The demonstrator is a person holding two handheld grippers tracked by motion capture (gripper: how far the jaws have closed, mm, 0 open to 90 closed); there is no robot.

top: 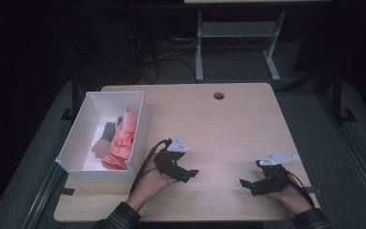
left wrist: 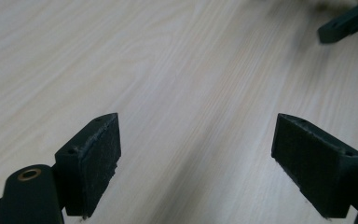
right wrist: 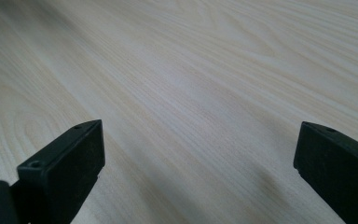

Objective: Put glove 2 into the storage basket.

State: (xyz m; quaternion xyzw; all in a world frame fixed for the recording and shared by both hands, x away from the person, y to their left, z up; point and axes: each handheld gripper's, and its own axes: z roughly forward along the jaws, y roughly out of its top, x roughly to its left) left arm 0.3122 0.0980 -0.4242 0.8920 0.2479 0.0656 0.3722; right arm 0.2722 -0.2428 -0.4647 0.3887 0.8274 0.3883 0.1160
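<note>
Nearest the person, two plaid sleeves are coming in over the front edge of the light wooden table (top: 228,119). The left hand (top: 148,183) is cradling the left gripper (top: 190,175) from below, and the right hand (top: 291,196) is holding the right gripper (top: 246,186) low over the boards. Both grippers are pointing inward toward each other across a bare stretch of wood, well apart. In the left gripper view its jaws are standing wide apart with nothing between them but wood grain, and a jaw tip of the right gripper (left wrist: 347,24) is showing at the top right corner. In the right gripper view the jaws are likewise spread wide over bare tabletop, gripping nothing.

Farther back and to the left, a white box (top: 76,131) is sitting at the table's left edge, just beside the left gripper. Inside it a coral pink glove (top: 122,140) and a grey glove (top: 105,137) are lying side by side. Beyond, a round cable hole (top: 218,95) is sitting near the table's far edge.
</note>
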